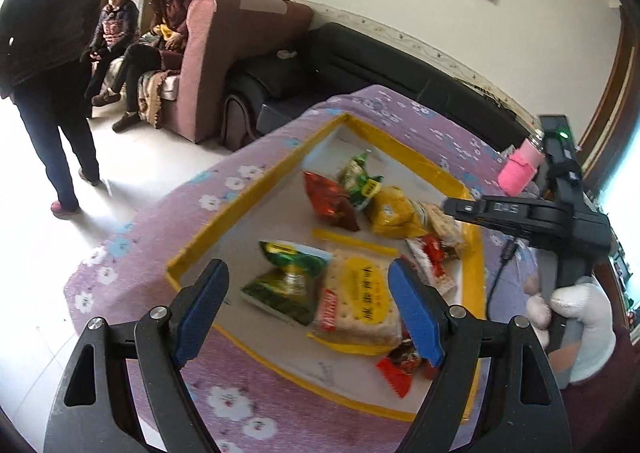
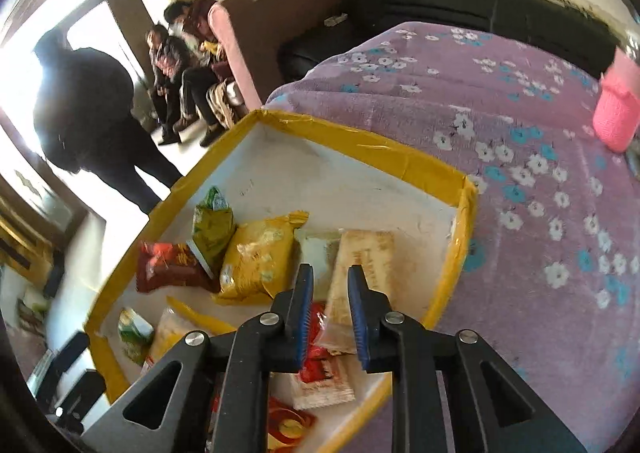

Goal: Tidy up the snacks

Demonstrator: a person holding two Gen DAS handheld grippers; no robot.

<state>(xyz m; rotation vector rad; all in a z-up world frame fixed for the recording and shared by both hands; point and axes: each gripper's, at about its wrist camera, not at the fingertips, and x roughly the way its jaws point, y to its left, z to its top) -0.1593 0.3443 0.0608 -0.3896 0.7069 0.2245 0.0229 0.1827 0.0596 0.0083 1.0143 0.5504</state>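
A shallow tray with a yellow taped rim (image 1: 256, 209) (image 2: 360, 141) lies on a purple flowered cloth and holds several snack packs. My left gripper (image 1: 308, 269) hangs open and wide above its near end, over a cracker pack (image 1: 360, 293) and a green pack (image 1: 288, 281), touching neither. Farther in lie a red-brown pack (image 1: 332, 201) (image 2: 168, 265), a yellow pack (image 1: 392, 213) (image 2: 256, 257) and a small green packet (image 1: 360, 177). My right gripper (image 2: 331, 271) hovers over a beige packet (image 2: 368, 265) and a red packet (image 2: 320, 365); its jaws stand narrowly apart with nothing between them.
A bottle in a pink sleeve (image 1: 520, 169) (image 2: 618, 109) stands on the purple cloth (image 2: 500, 113) beyond the tray. A white-gloved hand (image 1: 584, 313) holds the right gripper's body. A pink armchair, a black sofa, two seated people and a standing person (image 1: 52, 53) are on the far side.
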